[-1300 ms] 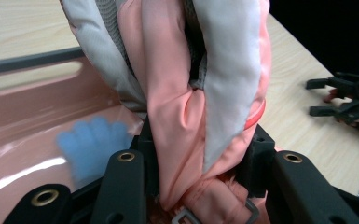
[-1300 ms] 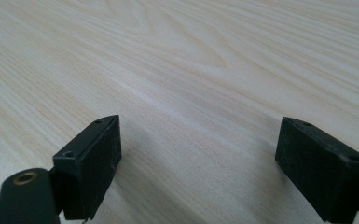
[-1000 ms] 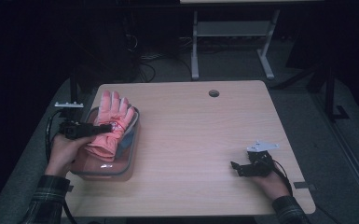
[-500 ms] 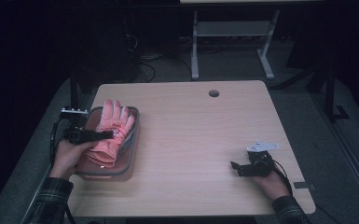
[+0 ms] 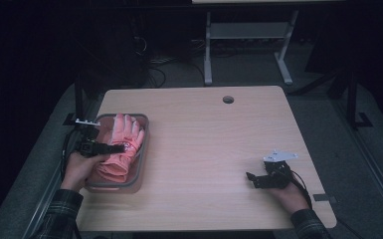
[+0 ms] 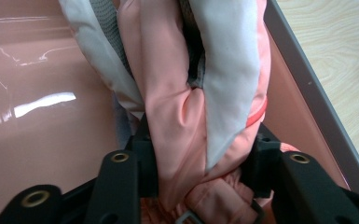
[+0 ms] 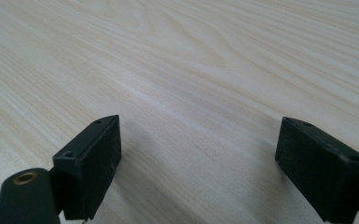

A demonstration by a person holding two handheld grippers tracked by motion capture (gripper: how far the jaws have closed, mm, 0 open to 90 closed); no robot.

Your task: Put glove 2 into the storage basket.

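Observation:
A pink and white glove (image 5: 124, 144) lies in a grey-rimmed tray (image 5: 143, 159) at the table's left side. My left gripper (image 5: 121, 147) reaches over the tray from the left and is shut on the glove's middle. In the left gripper view the black jaws pinch the bunched glove (image 6: 177, 70) between them, just above the tray's glossy pink floor (image 6: 42, 116). My right gripper (image 5: 252, 179) rests low at the table's front right. Its jaws stand open in the right gripper view, with bare wood between the fingertips (image 7: 98, 158).
The light wooden table (image 5: 214, 144) has a round cable hole (image 5: 228, 99) near its far edge. Behind the table stand a white metal frame (image 5: 246, 45) and cables on the dark floor.
My left gripper has come nearer and lower with the glove, settling it deeper into the tray. The right gripper has not moved.

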